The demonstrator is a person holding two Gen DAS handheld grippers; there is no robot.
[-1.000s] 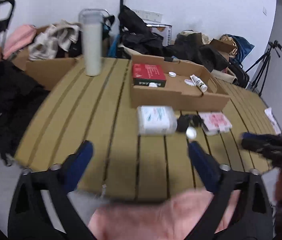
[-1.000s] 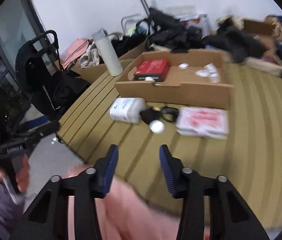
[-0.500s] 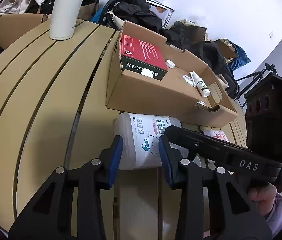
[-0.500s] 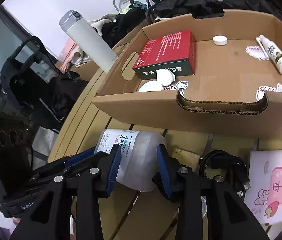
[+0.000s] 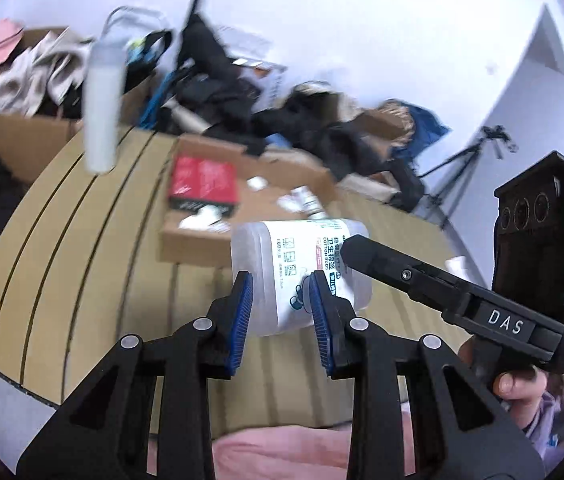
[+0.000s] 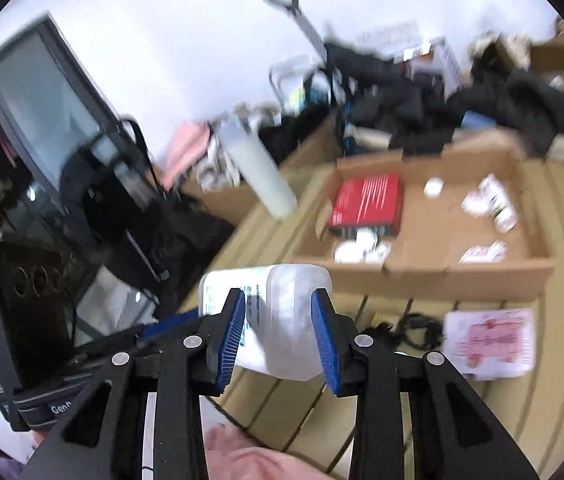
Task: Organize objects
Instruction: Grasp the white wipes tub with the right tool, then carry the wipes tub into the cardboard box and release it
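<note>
Half a second ago the cotton-swab tub (image 5: 300,276) lay on its side on the worktop (image 5: 94,264) just in front of the cardboard tray (image 6: 434,276); now it hangs in the air above the slats, carried between both tools, and the tray sits lower and further off in both views. A second ago the left tool (image 5: 280,312) stood wide open over the bare slats; its jaws are now closing, and its blue pads press on the labelled side of the tub. The right tool (image 6: 278,330) grips the tub's translucent end, its jaws also closing a little, with pads on either flank. The left wrist view also shows the right tool's black body reaching in from the right, so the two tools hold the same tub from opposite ends.

My reading is that the pick-up is done and the carry has begun: the tub is off the worktop and faces the tray, which already holds a red box (image 6: 366,204), a small bottle (image 6: 500,204), a white cap (image 6: 433,188) and some stickers. The likely place for the tub is the free floor of the tray, right of the red box. Left on the worktop are a black cable (image 6: 414,328) and a pink printed card (image 6: 490,342), and a white flask (image 5: 102,104) stands further back. Both views are blurred.
</note>
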